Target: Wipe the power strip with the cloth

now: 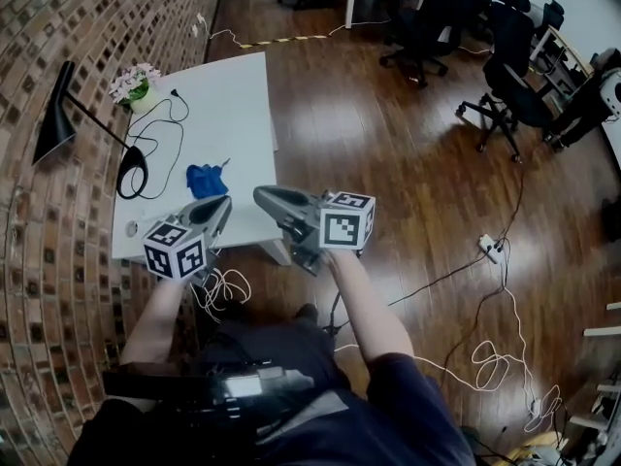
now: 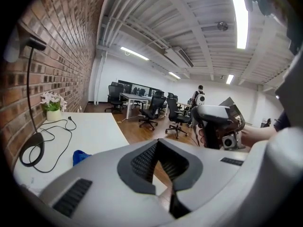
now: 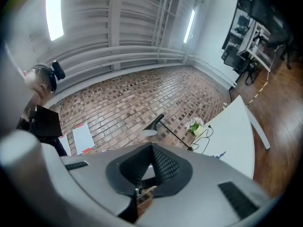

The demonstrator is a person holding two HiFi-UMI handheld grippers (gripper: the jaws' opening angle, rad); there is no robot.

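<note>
A crumpled blue cloth (image 1: 206, 180) lies on the white table (image 1: 238, 105) near its front end; it also shows in the left gripper view (image 2: 79, 156). My left gripper (image 1: 223, 205) hovers just short of the cloth, jaws shut and empty (image 2: 158, 142). Beside it, my right gripper (image 1: 260, 194) is also shut with nothing in it (image 3: 151, 146), over the table's front edge. A white power strip (image 1: 489, 248) with cables lies on the wooden floor far to the right. I see no power strip on the table.
A black desk lamp (image 1: 60, 115), a flower pot (image 1: 136, 87) and a looped black cable (image 1: 160, 149) sit on the table along the brick wall (image 1: 39, 260). Office chairs (image 1: 509, 90) stand further back. White cables (image 1: 505, 357) trail across the floor.
</note>
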